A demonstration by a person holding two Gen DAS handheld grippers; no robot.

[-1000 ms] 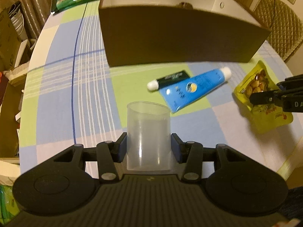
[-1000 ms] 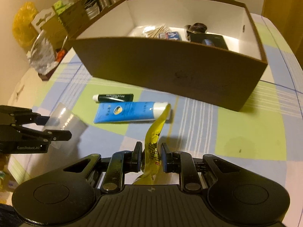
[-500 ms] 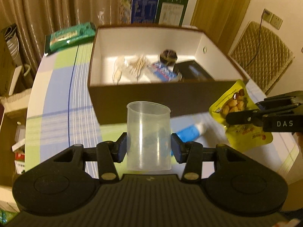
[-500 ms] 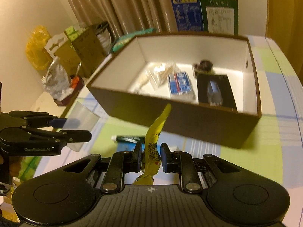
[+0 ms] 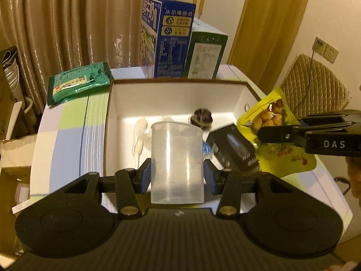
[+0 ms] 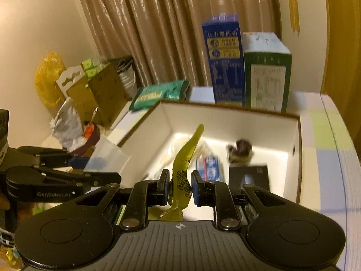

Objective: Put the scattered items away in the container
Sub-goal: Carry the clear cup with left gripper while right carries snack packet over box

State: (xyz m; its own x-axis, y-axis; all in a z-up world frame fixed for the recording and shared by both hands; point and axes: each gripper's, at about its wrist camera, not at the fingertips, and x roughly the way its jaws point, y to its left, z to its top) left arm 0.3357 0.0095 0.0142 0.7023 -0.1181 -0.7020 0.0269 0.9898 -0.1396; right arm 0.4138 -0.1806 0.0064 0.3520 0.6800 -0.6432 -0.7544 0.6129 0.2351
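Here the left gripper (image 5: 177,176) pinches a clear plastic cup (image 5: 177,160) upright between its blue pads, while the right gripper (image 6: 180,187) is pressed tight on a yellow snack pouch (image 6: 182,171), which stands edge-on between the fingers and flops forward at the top. Both loads hang over the near part of the brown box (image 5: 180,94), the container, whose white inside already holds a black carton (image 5: 234,151), a blue-and-white packet (image 6: 208,166), a pale wrapped bundle (image 5: 140,140) and a small dark round thing (image 5: 203,117). To finish this step well, I judge each load should come down inside the walls before the jaws let go: the cup onto the bare floor at the box's near left, the pouch to the right of the carton or flat on top of it, so nothing tips out. The near rim looks the main edge to clear, and the two grippers sit close together, so releasing one at a time seems safer. Beyond the far wall stand a blue carton (image 5: 167,38) and a green one (image 5: 205,54), with a green packet (image 5: 76,83) on the checked tablecloth (image 5: 67,131); room to withdraw lies upward and back.
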